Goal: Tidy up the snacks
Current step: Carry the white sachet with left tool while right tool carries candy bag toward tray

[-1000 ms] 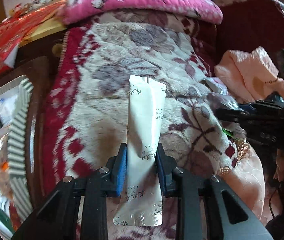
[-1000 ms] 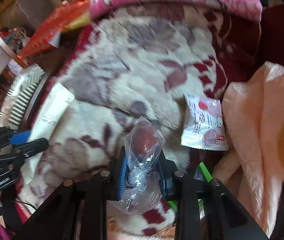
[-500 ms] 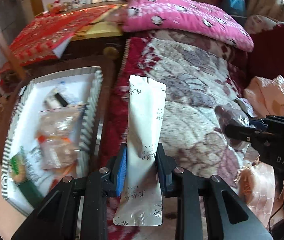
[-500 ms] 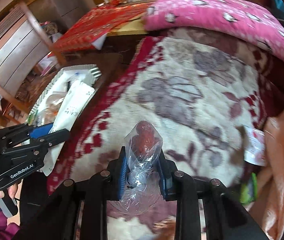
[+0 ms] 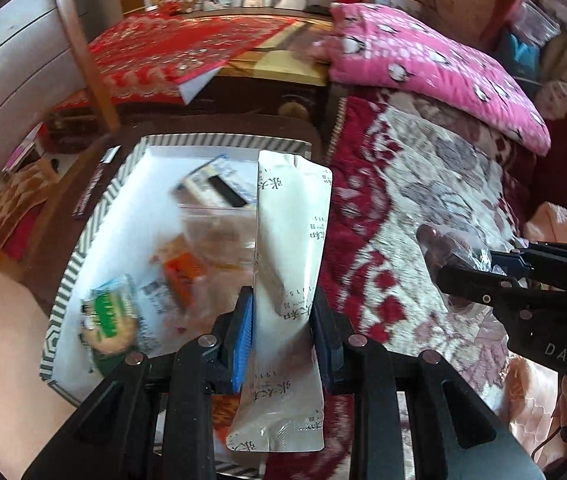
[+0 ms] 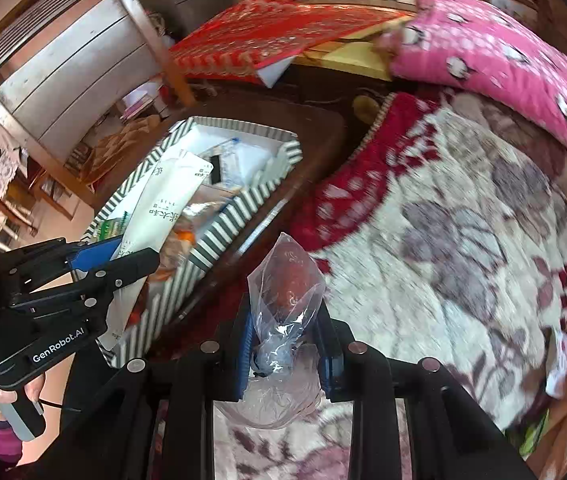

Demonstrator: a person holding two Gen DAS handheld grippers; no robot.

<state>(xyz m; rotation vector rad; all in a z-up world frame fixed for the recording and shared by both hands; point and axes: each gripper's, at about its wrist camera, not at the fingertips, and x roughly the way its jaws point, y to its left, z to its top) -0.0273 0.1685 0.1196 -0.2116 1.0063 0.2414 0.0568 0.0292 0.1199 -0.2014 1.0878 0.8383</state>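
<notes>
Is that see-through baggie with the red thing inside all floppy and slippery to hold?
Probably floppy: the clear bag crumples and bunches where the right tool pinches it. It looks glossy, so it may be slippery. The red snack sits above the pinch without drooping, so it is likely light, though the thin plastic could tear.

Floral blanket [image 5: 435, 216] covers bed; pink pillow [image 5: 423, 56] on top; striped tray [image 5: 95, 216] alongside.
</notes>
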